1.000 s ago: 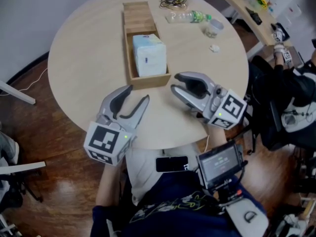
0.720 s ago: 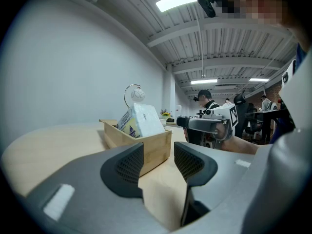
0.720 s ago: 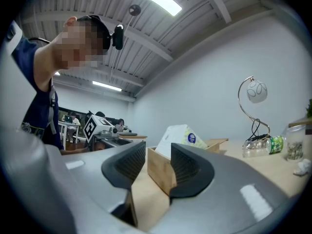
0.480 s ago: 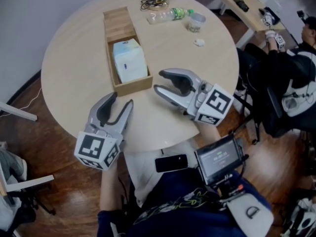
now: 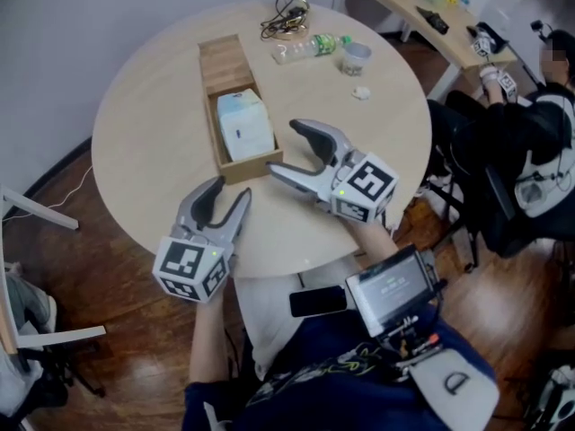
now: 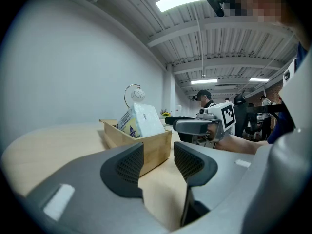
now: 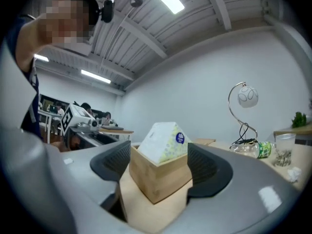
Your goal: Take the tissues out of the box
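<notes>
The left gripper (image 5: 231,189) hangs over the table (image 5: 144,142) edge, jaws a little apart, empty. The right gripper (image 5: 283,148) has its jaws opening, empty, beside the long wooden box (image 5: 222,57). A white, pale blue tissue pack (image 5: 244,126) leans in its near end. The box points away.

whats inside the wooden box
A tissue pack, tilted, in the wooden box at its near end; the far end shows only wood. Whatever lies beneath the pack is covered.
</notes>
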